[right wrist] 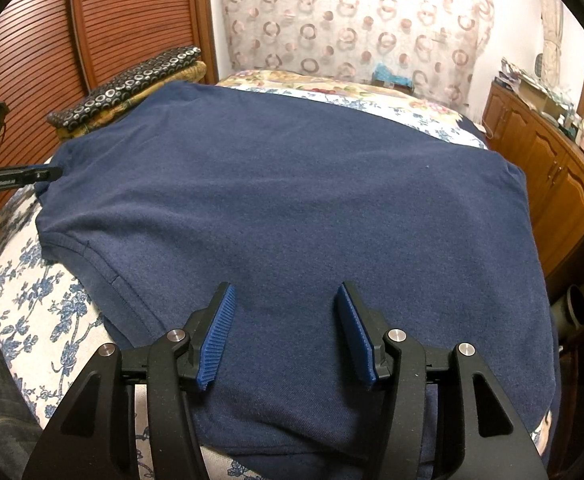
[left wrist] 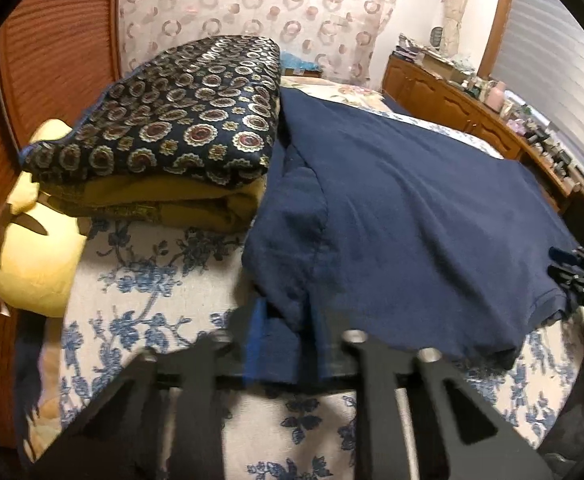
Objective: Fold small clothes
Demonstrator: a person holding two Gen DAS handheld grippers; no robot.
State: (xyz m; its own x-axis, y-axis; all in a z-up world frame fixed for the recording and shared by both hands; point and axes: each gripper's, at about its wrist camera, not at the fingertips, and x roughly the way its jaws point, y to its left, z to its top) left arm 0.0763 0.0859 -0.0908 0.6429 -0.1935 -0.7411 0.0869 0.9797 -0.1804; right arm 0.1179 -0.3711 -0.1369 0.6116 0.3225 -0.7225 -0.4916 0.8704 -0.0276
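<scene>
Bed: I see a blue-floral cover (right wrist: 32,304).
On it: navy shirt (right wrist: 292,208) spread flat, folded patterned stack (left wrist: 164,128), yellow pillow (left wrist: 36,264).

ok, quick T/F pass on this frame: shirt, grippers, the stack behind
1. The navy shirt lies spread on the floral bedspread. True.
2. The right gripper is clamped on the shirt. False: its jaws stand open above the cloth.
3. The left gripper is shut on the shirt's edge. True.
4. The patterned folded cloth sits on top of the shirt. False: it lies beside it, on a mustard-yellow folded cloth.
5. The wooden cabinet is bare. False: clutter covers its top.
</scene>
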